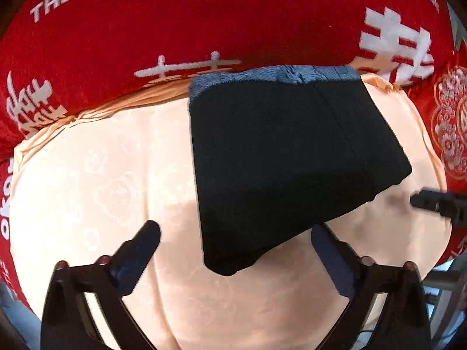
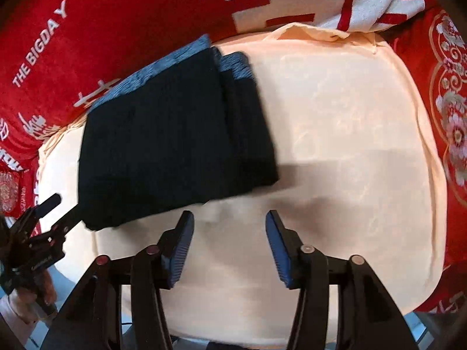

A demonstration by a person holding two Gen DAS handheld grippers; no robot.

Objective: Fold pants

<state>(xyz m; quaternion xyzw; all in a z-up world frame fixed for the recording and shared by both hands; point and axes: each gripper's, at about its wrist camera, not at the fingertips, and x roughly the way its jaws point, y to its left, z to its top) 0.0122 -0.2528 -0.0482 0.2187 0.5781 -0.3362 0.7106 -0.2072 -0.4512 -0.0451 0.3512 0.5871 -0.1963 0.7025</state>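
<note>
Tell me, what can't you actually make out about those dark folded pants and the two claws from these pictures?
- Pants: the layers underneath are hidden by the top layer in both views.
- Right gripper: in the left wrist view the picture's edge cuts it off and it is blurred.
- Left gripper: small and at the edge of the right wrist view.
- Peach cloth: what lies beneath it is covered.

black pants [image 1: 292, 157], peach cloth [image 1: 102, 175], red white-lettered blanket [image 1: 175, 14]
</note>
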